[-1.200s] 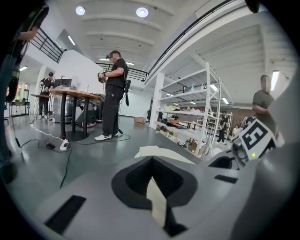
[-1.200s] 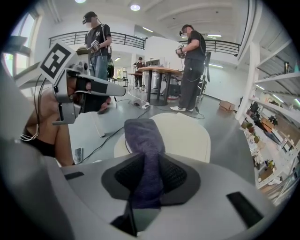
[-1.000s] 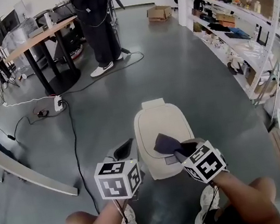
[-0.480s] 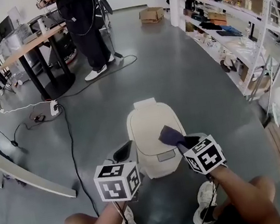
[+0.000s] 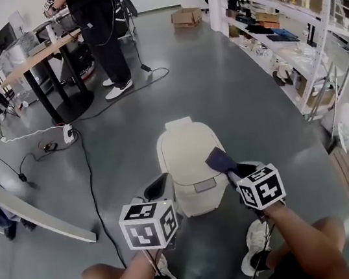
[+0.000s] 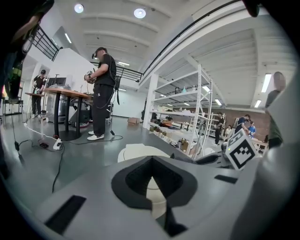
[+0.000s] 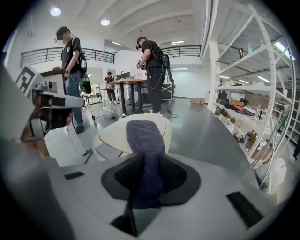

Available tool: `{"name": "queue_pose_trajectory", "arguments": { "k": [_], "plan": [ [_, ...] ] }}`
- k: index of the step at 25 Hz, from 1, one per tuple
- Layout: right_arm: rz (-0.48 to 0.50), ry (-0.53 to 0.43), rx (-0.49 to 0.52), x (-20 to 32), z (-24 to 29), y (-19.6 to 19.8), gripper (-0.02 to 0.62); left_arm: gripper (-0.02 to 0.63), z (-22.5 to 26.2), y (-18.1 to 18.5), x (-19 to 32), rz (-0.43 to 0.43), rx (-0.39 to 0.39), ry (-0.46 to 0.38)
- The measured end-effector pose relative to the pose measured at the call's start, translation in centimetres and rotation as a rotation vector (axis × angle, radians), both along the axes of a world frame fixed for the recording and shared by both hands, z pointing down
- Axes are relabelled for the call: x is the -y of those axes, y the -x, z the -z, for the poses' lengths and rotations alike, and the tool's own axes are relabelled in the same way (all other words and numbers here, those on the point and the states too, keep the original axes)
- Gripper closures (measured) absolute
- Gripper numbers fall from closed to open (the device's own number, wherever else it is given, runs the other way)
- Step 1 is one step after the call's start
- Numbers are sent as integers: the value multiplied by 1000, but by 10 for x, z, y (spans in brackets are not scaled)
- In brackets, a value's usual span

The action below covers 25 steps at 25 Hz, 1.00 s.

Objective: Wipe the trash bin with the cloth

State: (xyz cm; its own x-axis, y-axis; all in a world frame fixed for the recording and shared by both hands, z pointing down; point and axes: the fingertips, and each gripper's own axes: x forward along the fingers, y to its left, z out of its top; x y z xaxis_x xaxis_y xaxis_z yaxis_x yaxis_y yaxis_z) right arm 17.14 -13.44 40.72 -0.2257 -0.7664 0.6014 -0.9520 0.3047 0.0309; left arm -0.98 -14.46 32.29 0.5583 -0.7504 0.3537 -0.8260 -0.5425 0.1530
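My right hand-held gripper (image 5: 230,167) is clamped on the dark cloth (image 5: 218,160), whose free end lies over the front right of the bin (image 5: 182,149) lid. The bin stands on the floor (image 5: 233,93) before my knees. My left hand-held gripper (image 5: 159,188) hangs just beside the bin's front left, jaws together, empty.

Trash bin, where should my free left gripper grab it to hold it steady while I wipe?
Probably the left edge of the lid on the trash bin, approached from its left, where the left gripper is. The lid top is smooth and domed, and the cloth occupies the right.
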Motion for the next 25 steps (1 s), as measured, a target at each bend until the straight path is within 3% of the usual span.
{"name": "queue_pose_trajectory", "arguments": {
  "k": [5, 9, 19, 25],
  "plan": [
    [50, -92, -19, -24, 26, 20, 502, 608, 5, 5, -11, 8, -6, -15],
    [130, -105, -27, -40, 37, 49, 502, 609, 9, 15, -18, 27, -2, -30],
    [372, -12, -52, -63, 0, 148, 502, 609, -9, 61, -26, 86, 6, -14],
    [411, 103, -38, -59, -50, 189, 502, 609, -19, 93, -16, 138, -9, 17]
  ]
}}
